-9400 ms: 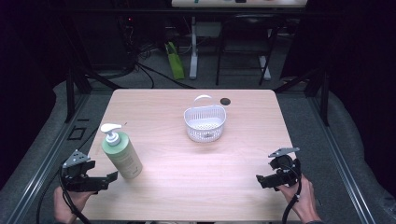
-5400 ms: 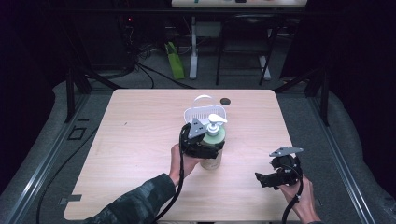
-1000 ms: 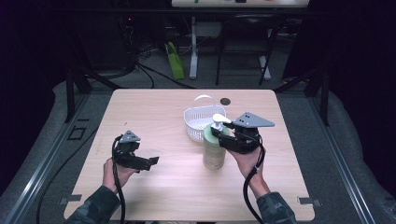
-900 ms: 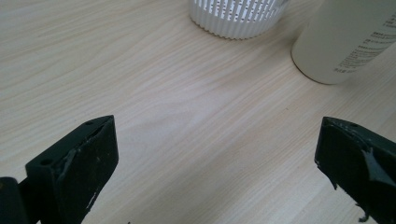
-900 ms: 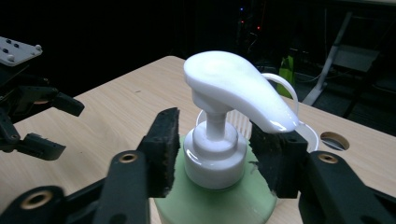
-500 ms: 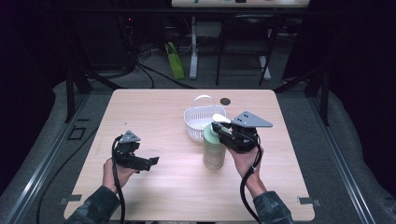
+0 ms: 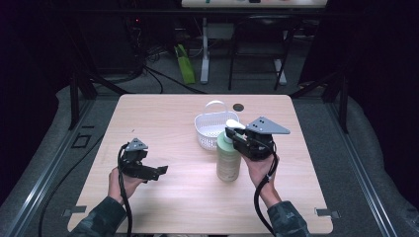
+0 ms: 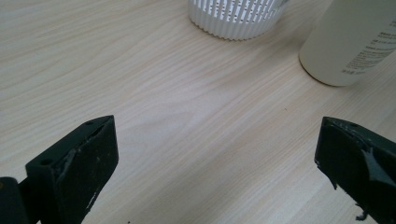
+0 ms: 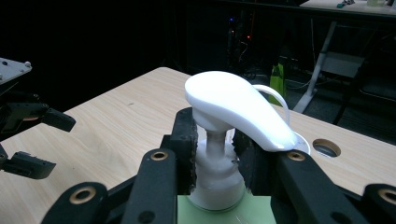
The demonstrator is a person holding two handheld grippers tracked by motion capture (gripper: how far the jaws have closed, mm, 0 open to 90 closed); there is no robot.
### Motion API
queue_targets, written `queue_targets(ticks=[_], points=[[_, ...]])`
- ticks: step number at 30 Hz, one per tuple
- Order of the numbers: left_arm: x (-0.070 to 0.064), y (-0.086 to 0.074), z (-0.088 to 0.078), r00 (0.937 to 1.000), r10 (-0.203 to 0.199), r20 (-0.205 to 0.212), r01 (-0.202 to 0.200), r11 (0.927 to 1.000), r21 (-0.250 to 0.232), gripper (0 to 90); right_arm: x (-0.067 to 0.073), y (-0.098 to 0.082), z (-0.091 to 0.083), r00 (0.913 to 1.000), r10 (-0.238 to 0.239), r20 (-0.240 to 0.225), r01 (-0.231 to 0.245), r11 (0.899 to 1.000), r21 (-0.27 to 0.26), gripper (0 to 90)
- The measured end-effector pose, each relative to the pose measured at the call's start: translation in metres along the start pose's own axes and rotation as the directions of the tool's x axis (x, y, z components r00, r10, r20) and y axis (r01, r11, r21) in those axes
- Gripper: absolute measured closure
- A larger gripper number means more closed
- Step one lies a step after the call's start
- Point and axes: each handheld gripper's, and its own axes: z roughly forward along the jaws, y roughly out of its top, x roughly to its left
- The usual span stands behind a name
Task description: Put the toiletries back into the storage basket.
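Note:
A pale green pump bottle (image 7: 228, 159) with a white pump head (image 7: 234, 124) stands upright on the wooden table, just in front of a white slotted basket (image 7: 202, 121). My right gripper (image 7: 232, 137) comes in level from the right. Its jaws have just been closing and are now shut on the bottle's white neck (image 9: 217, 158), under the pump head (image 9: 233, 107). My left gripper (image 7: 160, 171) hovers low over bare wood at the left, open and holding nothing (image 8: 215, 172). From there the bottle (image 8: 348, 42) and the basket (image 8: 233, 18) lie ahead.
A dark round hole (image 7: 238, 107) sits in the table behind the basket. The right gripper view shows the left gripper (image 9: 44, 142) farther off at the left. Beyond the table's far edge stand dark frames, cables and a green object (image 7: 185, 69).
The bottle lay at the table's left; the left gripper stood it upright by the basket and drew back to the left. The right gripper came to the bottle and closed on its neck.

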Motion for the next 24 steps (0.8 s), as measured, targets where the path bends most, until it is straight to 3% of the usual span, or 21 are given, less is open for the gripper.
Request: queue_targets(ticks=[24], points=[[-0.001, 0.001, 0.001, 0.9999, 0.010, -0.006, -0.010, 1.0000, 0.001, 0.0, -0.013, 0.014, -0.025, 0.9999, -0.011, 0.005, 0.011, 1.000, -0.014, 69.6]])
